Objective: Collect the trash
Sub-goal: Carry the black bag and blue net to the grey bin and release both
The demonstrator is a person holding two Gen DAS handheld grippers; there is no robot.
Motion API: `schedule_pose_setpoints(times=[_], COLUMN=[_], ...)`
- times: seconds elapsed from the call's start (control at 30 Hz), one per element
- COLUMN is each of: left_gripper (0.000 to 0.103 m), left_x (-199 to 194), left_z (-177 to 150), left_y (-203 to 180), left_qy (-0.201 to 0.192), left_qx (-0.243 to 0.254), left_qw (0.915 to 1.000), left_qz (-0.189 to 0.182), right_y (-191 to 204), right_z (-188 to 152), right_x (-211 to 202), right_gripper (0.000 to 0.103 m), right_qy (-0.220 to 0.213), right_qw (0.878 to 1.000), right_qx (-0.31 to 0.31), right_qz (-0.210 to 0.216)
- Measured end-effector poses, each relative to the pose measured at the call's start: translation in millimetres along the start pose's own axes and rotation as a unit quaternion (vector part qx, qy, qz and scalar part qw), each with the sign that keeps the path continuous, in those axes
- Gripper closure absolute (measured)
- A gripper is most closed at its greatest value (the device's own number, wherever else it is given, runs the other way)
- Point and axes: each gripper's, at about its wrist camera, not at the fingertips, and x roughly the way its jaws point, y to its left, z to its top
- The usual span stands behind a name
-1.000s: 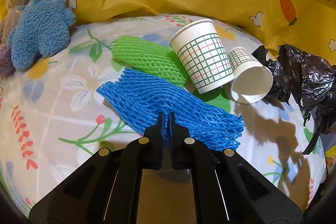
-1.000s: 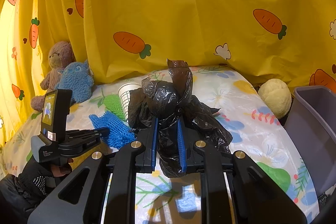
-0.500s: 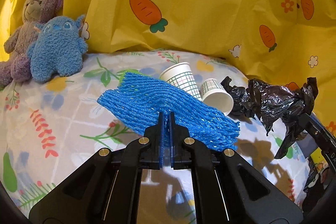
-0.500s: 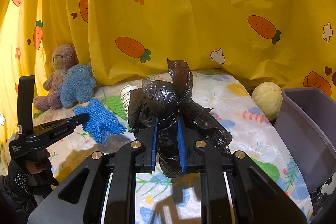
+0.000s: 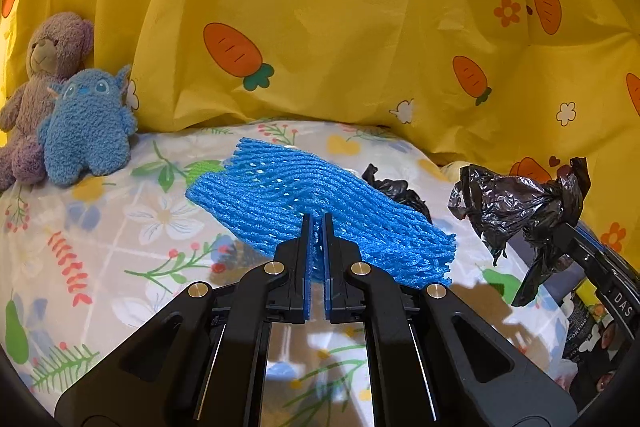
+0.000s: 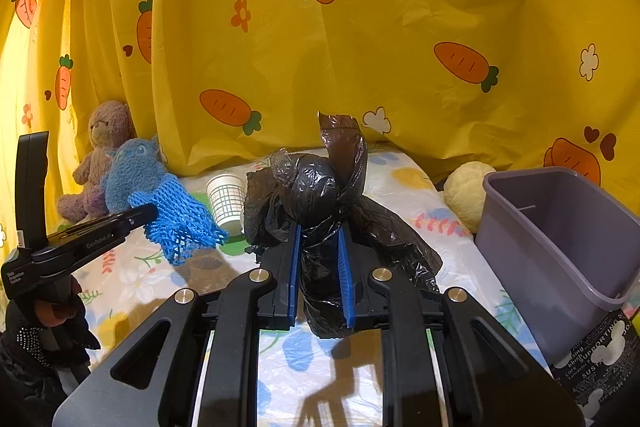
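Left gripper (image 5: 317,223) fingers pinched together on the blue foam net (image 5: 320,207), lifted clear above the floral surface (image 5: 100,267), net fanning out ahead and to the right of the tips. Seen from the right wrist view, same net (image 6: 178,223) dangling from the left gripper (image 6: 150,213), shadow on the cloth below. Right gripper (image 6: 318,243) fingers clamped on the black plastic bag (image 6: 316,195), blue pads pressing either side of its crumpled middle, twisted top sticking upward, loose folds spilling to the right. Just behind the bag, a checked paper cup (image 6: 227,197) on its side on the surface. Further right, beside the surface edge, a grey-purple bin (image 6: 560,247), a thin stick-like line on its inner wall, bottom hidden from here. Pale yellow plush ball (image 6: 466,189) tucked just behind the bin. Back left, blue plush toy (image 5: 86,131) leaning against a brown teddy bear (image 5: 44,67), both against the yellow carrot curtain (image 5: 340,27).
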Motion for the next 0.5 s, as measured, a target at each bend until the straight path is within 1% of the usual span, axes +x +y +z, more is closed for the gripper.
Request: schedule_pose_setpoints(times=[0.5], left_gripper=[0.099], left_x=[5.2], left_z=[11.6], left_y=[-73.5], left_qy=[-0.010], left_qx=[0.047], left_qw=[0.9978], left_qz=[-0.045], right_y=[-48.4], right_z=[4.0], right_x=[-31.8], right_gripper=[0.085], right_qy=[-0.025], right_qw=[0.998], right_qx=[0.018], right_qz=[-0.048])
